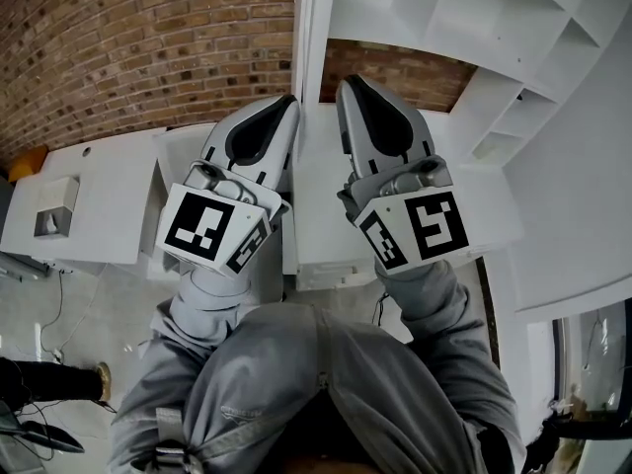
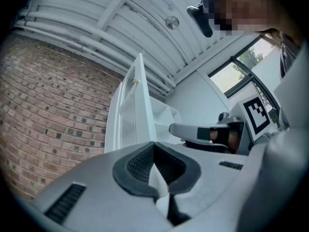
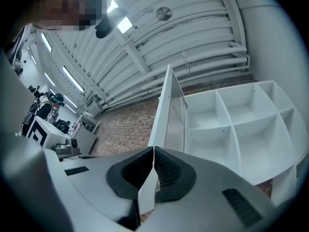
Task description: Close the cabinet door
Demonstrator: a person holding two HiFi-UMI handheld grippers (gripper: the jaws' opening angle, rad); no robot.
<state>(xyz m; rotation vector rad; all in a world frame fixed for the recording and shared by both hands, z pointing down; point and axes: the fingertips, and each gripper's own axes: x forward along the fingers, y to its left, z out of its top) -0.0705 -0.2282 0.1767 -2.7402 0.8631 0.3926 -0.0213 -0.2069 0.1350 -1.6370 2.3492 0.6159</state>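
Door (image 1: 307, 57) stands edge-on between left gripper (image 1: 287, 101) and right gripper (image 1: 348, 84); both jaws clenched together, gripping nothing.

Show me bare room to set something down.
Bare: the shelf compartments right of the open door, and the white counter between the small box and the door. Crowded: at the door's edge, between left gripper and right gripper.

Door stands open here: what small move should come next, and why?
Probably press the left hand-held gripper rightward against the cabinet door, after pulling the right hand-held gripper clear: the door stands edge-on between them, with the shelves on its right.
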